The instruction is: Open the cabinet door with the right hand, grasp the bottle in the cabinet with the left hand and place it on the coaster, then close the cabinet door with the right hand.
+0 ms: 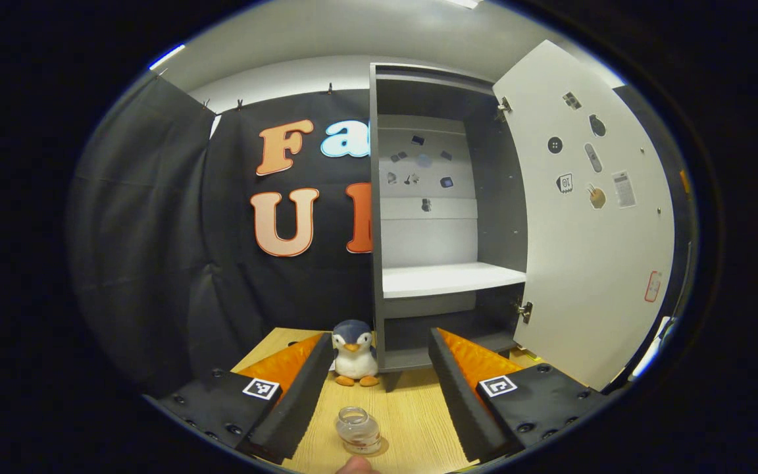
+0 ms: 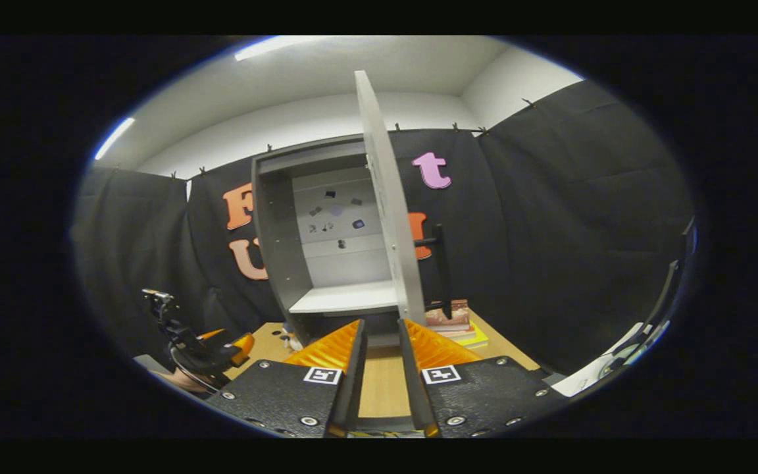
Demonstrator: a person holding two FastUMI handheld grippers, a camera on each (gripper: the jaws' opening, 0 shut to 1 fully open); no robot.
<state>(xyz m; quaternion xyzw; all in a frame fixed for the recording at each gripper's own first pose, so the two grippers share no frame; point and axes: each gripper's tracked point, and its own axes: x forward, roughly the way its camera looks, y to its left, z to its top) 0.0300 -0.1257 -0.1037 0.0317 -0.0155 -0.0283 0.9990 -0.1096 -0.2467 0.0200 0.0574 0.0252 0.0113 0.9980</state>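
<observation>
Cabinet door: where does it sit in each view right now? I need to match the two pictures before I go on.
Left gripper view: the cabinet door is at the right, swung wide open, its inner face toward the camera.
Right gripper view: the door stands edge-on at the centre, just beyond the right gripper.
Shared landmark: the white shelf inside the cabinet.

Both tongs [image 1: 379, 395] [image 2: 382, 368] carry black screw-studded housings, each bearing square black-and-white marker tags.
</observation>
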